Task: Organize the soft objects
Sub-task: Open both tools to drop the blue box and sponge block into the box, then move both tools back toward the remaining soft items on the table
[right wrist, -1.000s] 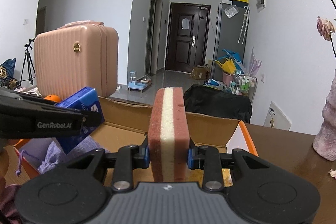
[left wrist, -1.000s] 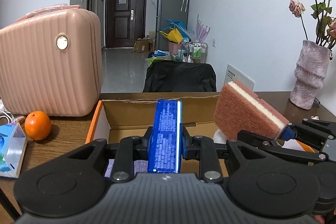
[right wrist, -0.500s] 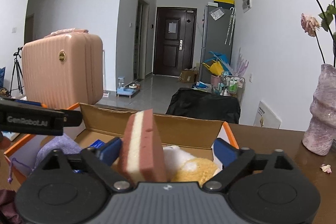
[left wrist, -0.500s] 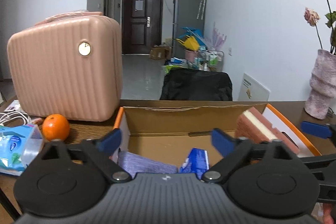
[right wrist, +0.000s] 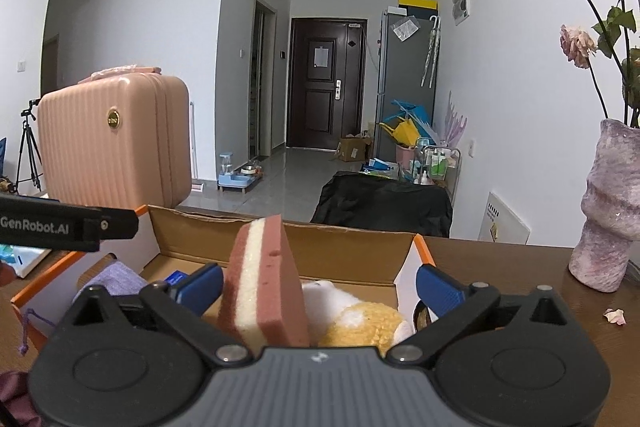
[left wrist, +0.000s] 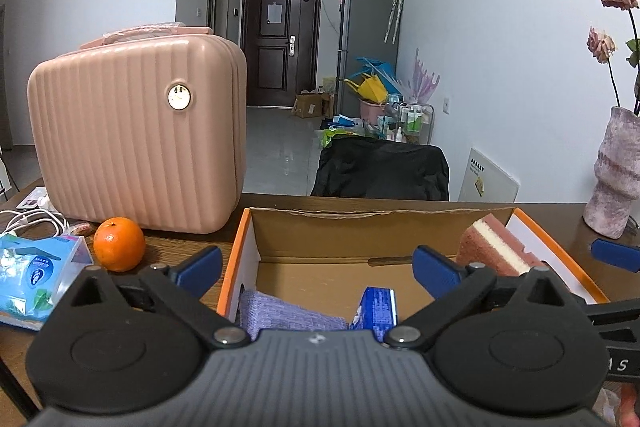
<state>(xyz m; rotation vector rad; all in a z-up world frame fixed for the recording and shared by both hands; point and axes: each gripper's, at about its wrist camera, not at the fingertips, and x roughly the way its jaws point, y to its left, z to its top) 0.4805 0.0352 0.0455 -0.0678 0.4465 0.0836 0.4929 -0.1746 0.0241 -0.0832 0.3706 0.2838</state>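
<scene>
An open cardboard box (left wrist: 376, 227) with orange edges sits on the table; it also shows in the right wrist view (right wrist: 344, 247). Inside lie a purple cloth (left wrist: 280, 313), a blue tissue pack (left wrist: 378, 309) and a pink-and-cream sponge (left wrist: 496, 249). In the right wrist view the sponge (right wrist: 264, 275) stands on edge beside a yellow and white plush (right wrist: 360, 321), with the purple cloth (right wrist: 116, 279) at left. My left gripper (left wrist: 318, 263) is open and empty above the box. My right gripper (right wrist: 318, 281) is open, its jaws either side of the sponge without touching it.
A pink hard case (left wrist: 140, 131) stands at the back left with an orange (left wrist: 119, 245) in front of it. A tissue packet (left wrist: 36, 273) and white cables (left wrist: 32, 217) lie at left. A vase of dried roses (right wrist: 608, 203) stands at right.
Both grippers opened. The left let the blue tissue pack drop into the box; the right released the sponge, which now stands in the box. Both grippers have drawn back.
</scene>
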